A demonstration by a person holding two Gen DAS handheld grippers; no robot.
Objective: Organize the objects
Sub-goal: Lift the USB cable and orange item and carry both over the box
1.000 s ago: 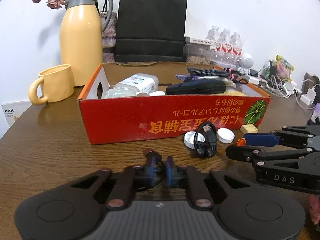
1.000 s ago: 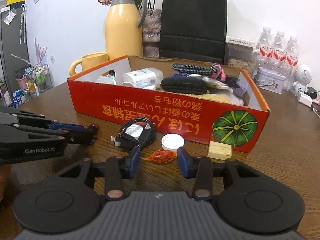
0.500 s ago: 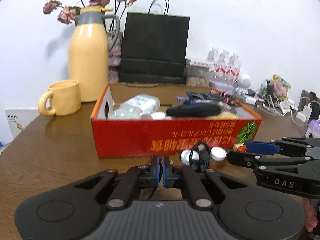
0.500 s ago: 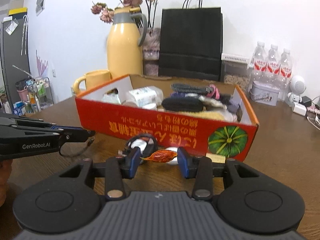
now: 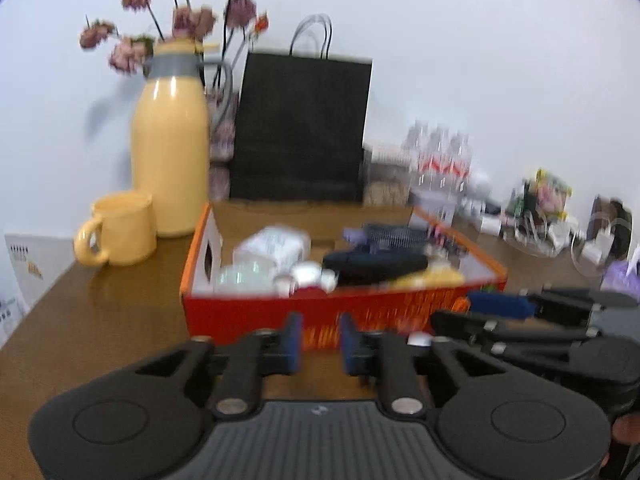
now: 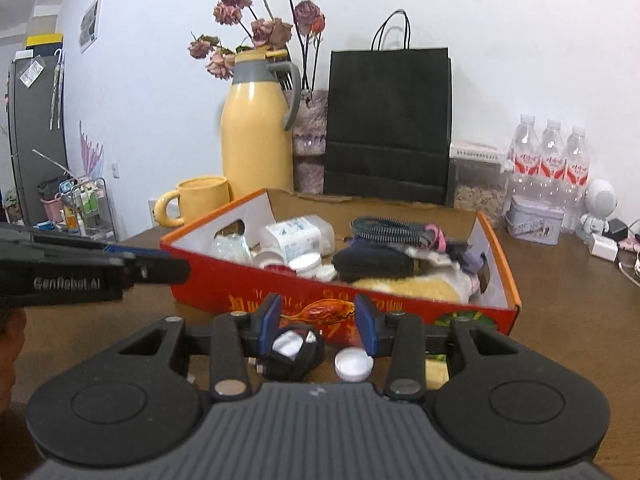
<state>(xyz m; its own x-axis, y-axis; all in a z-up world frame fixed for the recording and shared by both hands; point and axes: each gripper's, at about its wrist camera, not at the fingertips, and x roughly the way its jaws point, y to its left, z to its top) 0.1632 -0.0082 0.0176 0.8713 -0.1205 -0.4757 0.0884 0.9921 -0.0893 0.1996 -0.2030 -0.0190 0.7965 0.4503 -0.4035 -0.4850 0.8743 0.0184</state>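
the right gripper point(image 6: 316, 320) pinches a crinkly orange candy wrapper point(image 6: 320, 311) before the red cardboard box point(image 6: 496, 264) on the wood-grain counter point(image 6: 568, 304). the left gripper point(image 5: 320, 338), side lettered "genrobot.ai", is opening with nothing between its blue pads. two white round caps point(image 6: 353, 364) lie below, three water bottles point(image 6: 552, 156) behind.

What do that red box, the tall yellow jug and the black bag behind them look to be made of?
Red box: likely cardboard, with thin folded walls, a printed outside and a plain white inside with a cut-out handle hole.
Yellow jug: glossy, showing bright highlights; painted metal or plastic, can't tell, with a matte grey collar and handle.
Black bag: matte paper, sharply creased, with thin cord handles.
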